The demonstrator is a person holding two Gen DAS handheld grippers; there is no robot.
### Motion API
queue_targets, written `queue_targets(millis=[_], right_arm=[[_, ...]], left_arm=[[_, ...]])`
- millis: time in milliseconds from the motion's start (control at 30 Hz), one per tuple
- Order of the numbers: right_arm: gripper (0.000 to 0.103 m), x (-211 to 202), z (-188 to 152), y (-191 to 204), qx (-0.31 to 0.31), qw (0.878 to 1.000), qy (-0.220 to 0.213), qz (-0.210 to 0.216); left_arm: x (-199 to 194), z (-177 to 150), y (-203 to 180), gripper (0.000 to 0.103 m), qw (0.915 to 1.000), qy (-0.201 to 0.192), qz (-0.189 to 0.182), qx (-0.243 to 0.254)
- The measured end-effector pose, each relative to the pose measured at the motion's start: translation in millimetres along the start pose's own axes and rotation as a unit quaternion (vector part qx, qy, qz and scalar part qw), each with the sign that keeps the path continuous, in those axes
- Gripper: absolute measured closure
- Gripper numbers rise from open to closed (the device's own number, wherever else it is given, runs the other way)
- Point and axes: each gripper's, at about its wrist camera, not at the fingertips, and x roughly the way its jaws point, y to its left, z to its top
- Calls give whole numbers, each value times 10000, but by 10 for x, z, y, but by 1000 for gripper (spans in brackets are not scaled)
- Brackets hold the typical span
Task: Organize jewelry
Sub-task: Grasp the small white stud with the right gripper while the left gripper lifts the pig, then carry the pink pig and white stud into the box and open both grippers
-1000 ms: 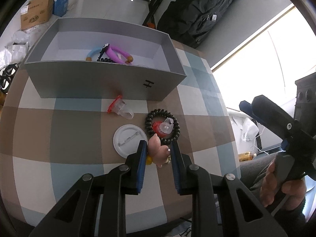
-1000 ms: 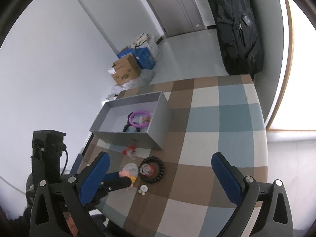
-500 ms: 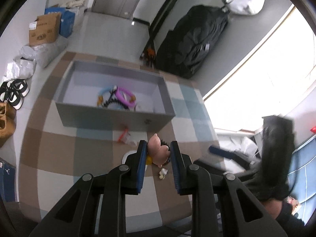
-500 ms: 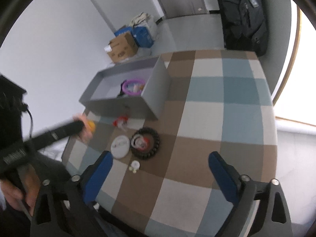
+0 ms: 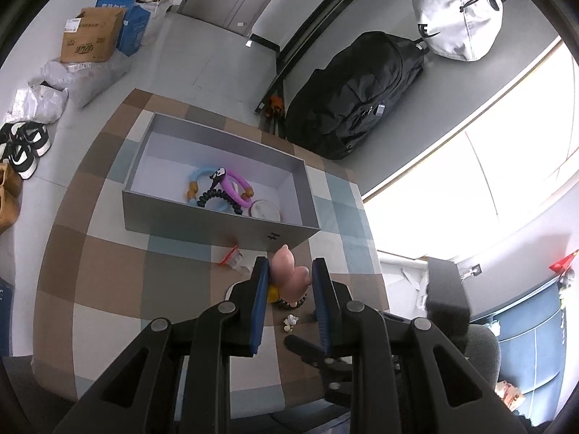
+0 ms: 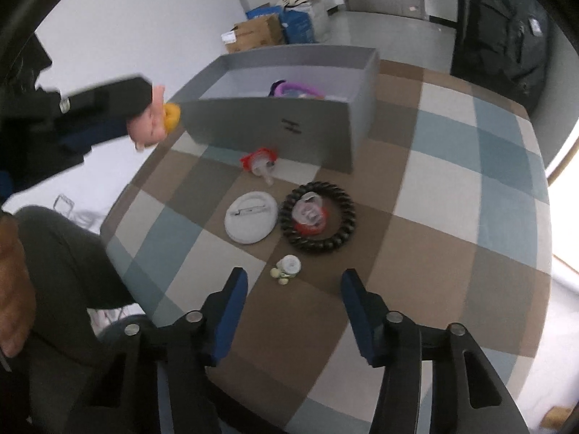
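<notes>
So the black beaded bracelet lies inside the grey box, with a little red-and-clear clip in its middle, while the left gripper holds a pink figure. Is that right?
Not quite. The black beaded bracelet lies on the checked tablecloth in front of the grey box, not inside it, as the right wrist view shows. The rest holds: a red-and-clear clip sits in its middle, and the left gripper holds the pink figure.

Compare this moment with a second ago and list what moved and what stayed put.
The left gripper lifted the pink figure off the table, still clamped. The right gripper swung down toward the small white earrings, jaws closing with nothing between them. The grey box, black bead bracelet and white badge lie unmoved.
</notes>
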Motion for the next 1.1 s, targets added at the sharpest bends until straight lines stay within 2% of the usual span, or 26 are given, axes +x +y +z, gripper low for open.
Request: queue_targets(millis=[67,200,300,600,1100], right_arm=[[56,26,13,45,-139,9998,-29,-143],[77,58,33,154,-378,9986,-31,-372],[86,73,27,202,-519,9974,-19,-494],[88,22,5,298,-637,9968,-93,-470],[88,-429,350,281,-262,9940,-1040,220]], left_arm=[[-15,2,7,84,10000,-14,-23,-9],[-34,17,43,84,10000,-33,-21,-36],[-46,31,88,84,10000,-38,-1,-89],[-68,54,119,84,9999,-81,-2,-148],[-6,184,132,84,9996,-170,165,-137]])
